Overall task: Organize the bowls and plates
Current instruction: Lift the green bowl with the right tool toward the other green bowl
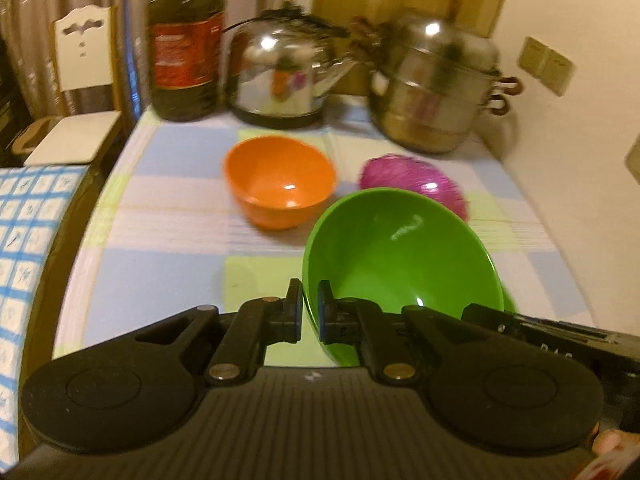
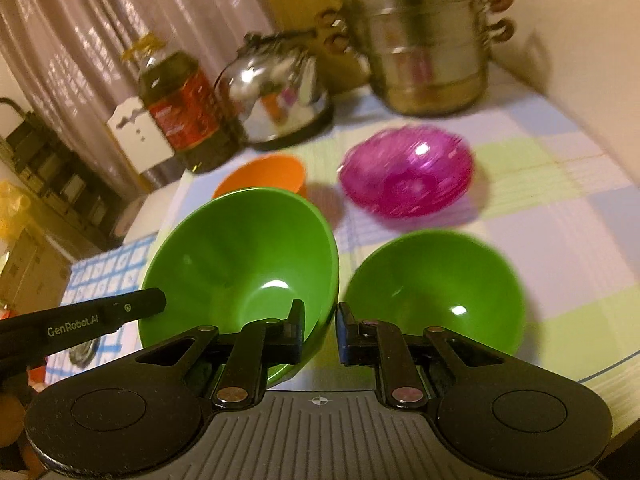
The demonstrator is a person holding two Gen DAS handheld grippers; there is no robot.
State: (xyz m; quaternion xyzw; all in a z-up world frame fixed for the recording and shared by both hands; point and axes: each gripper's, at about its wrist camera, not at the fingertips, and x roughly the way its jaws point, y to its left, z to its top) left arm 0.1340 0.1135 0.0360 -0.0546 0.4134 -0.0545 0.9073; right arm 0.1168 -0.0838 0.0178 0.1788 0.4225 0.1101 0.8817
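My left gripper (image 1: 310, 312) is shut on the near rim of a green bowl (image 1: 404, 256) and holds it tilted above the table. The same bowl (image 2: 240, 256) shows in the right wrist view, where my right gripper (image 2: 319, 330) straddles its right rim with a small gap between fingers and rim. A second green bowl (image 2: 436, 292) sits on the table just to the right. An orange bowl (image 1: 280, 184) stands farther back, partly hidden in the right wrist view (image 2: 264, 174). A translucent pink bowl (image 2: 408, 172) sits beyond, also seen behind the green bowl (image 1: 416, 178).
At the table's back stand a dark oil bottle (image 1: 186, 44), a steel kettle (image 1: 282, 72) and a stacked steel steamer pot (image 1: 436, 84). A white chair (image 1: 80, 92) stands off the left edge. A blue checked cloth (image 1: 24, 248) lies at the left. The wall is close on the right.
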